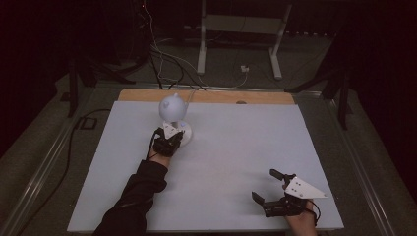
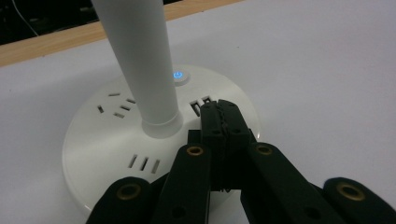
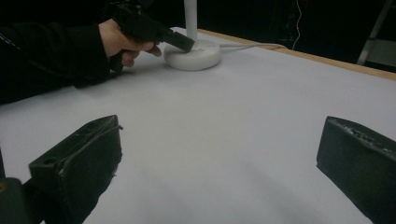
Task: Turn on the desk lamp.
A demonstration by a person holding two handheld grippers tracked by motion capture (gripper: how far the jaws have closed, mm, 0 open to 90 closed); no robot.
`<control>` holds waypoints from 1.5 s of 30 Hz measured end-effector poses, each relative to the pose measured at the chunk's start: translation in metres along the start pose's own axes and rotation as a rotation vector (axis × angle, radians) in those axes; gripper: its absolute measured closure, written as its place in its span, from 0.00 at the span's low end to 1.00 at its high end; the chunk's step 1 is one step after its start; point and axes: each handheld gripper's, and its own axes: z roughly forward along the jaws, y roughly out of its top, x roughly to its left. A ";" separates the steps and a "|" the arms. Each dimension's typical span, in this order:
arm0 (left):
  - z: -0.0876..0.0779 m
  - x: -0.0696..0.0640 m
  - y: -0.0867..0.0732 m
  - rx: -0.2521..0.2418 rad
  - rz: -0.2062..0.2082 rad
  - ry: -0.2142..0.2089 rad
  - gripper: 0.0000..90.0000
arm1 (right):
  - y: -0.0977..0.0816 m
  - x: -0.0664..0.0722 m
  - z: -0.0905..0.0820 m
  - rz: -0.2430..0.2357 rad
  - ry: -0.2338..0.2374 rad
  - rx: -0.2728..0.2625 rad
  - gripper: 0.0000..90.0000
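Here's the left gripper (image 2: 219, 119) with its jaws clenched tight together, empty, tips poised over the round white base (image 2: 93, 140) of a desk lamp, just short of the little power button (image 2: 180, 75) that glows blue. From the high view the lamp (image 1: 173, 110) stands at the far left-centre of the counter (image 1: 236, 162), a globe-shaped head on a straight white stem (image 2: 140, 60) rising from that base, with a white cord (image 3: 252, 45) trailing off the back edge. Over on the near right, the right gripper (image 1: 268, 187) sits low with its jaws released, spread wide apart, nothing between them, well away from the lamp. How will this lamp handle? It looks like hard, smooth plastic, stiff and a touch slippery, the base broad and probably weighted, so a press on top should not tip it; the head up high makes the stem the risky place to shove. If it has to be moved, I'd say take the stem low down near the collar, or pinch the rim of the base, and mind the cord tugging back. The base also carries socket slots (image 2: 116, 105), best avoided by the tips. The counter is a flat pale sheet, matte, over a wooden board (image 1: 206, 96) showing at the far edge. The room is dark, with cables on the floor (image 1: 44, 147) and a white frame stand (image 1: 236, 29) behind.
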 end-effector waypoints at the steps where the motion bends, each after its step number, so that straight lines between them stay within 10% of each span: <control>1: 0.000 -0.001 0.000 -0.003 0.010 0.004 1.00 | 0.000 0.000 0.000 -0.002 0.000 0.001 0.00; 7: -0.004 0.001 0.004 0.008 -0.020 -0.024 1.00 | 0.000 0.000 0.000 0.003 0.003 0.000 0.00; 14: -0.019 -0.003 0.014 -0.010 -0.071 -0.012 0.65 | 0.000 -0.001 -0.001 0.005 0.000 0.000 0.00; 30: -0.048 -0.005 0.020 -0.011 -0.126 -0.040 0.32 | 0.000 -0.001 0.000 0.004 -0.001 0.003 0.00; 38: -0.060 0.000 0.023 0.053 -0.143 -0.077 0.02 | 0.000 -0.001 0.001 0.004 -0.004 0.004 0.00; 45: -0.069 0.006 0.015 0.094 -0.143 -0.079 0.01 | 0.000 -0.001 0.001 0.000 -0.004 0.006 0.00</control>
